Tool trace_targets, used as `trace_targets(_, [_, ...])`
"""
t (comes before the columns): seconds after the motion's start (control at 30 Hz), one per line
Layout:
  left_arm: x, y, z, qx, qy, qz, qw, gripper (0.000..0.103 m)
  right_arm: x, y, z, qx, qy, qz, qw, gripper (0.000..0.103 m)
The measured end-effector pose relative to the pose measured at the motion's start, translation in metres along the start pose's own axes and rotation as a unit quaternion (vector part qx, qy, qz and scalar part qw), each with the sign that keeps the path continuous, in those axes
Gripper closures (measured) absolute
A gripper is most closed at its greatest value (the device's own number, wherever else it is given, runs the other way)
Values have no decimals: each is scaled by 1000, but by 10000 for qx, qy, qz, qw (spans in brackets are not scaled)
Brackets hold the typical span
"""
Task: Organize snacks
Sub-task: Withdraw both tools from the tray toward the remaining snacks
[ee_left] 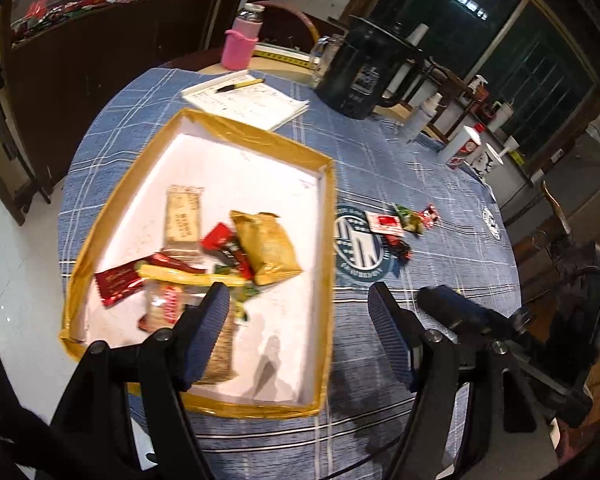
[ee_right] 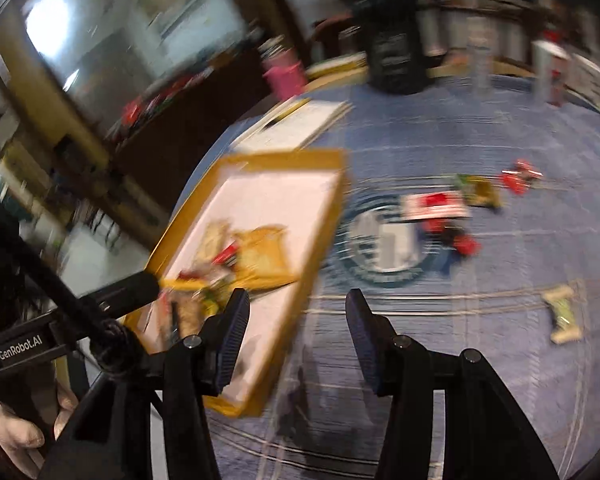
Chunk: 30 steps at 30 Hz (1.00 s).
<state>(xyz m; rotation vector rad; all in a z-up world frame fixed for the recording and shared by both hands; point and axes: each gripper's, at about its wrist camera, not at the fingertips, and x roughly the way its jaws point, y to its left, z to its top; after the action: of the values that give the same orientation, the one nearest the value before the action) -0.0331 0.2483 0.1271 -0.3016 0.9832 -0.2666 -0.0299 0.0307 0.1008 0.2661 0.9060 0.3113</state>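
Note:
A white tray with a yellow taped rim (ee_left: 325, 216) lies on the blue checked tablecloth and holds several snack packets, among them a yellow bag (ee_left: 269, 246) and a red packet (ee_left: 118, 282). Several loose snacks (ee_left: 406, 220) lie on the cloth right of the tray. My left gripper (ee_left: 298, 312) is open and empty, above the tray's near right corner. My right gripper (ee_right: 296, 316) is open and empty, over the cloth beside the tray (ee_right: 320, 232). The blurred right wrist view shows the loose snacks (ee_right: 452, 208) and one green-white packet (ee_right: 562, 312) apart at right.
A notepad with a pen (ee_left: 246, 98), a pink-sleeved bottle (ee_left: 242, 40), a black pitcher (ee_left: 364, 72), a glass mug and several bottles (ee_left: 464, 148) stand at the table's far side. Dark cabinets stand left. The right gripper's body (ee_left: 480, 320) is close at right.

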Motion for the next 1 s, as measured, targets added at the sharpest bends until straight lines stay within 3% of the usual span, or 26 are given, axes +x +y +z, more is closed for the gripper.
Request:
trace_targets(0.13, [-1,-20,0,135,-54,-65,9999,31,-41,-52,4,681,-666,-421,9946,53])
trace_targets(0.27, [1,-43,2,304,-74,-153,9994,30,-88,-120,7,1345,-1207,-865,9797,49])
trace_targets(0.4, [15,-68,1,518,27,-189,9985,30,-123,-184,5,1745,-1406,-1314,9657,42])
trace_targets(0.57, [44,-96,-3,591,312,-286,9974,30,-121,-221,-1,1693,-1038,-1628,9665,42])
trace_targets(0.73, [80,-122,-7,611,613,-283,9958,30,-79,-223,-6,1426,-393,-1404,9790,42])
trace_targets(0.83, [107,-136,-7,589,774,-251,9949,30,-48,-216,-6,923,31,-1237,9880,42])
trace_targets(1.0, [151,-145,1,400,929,-197,9947,30,-11,-208,-7,430,437,-1081,9922,48])
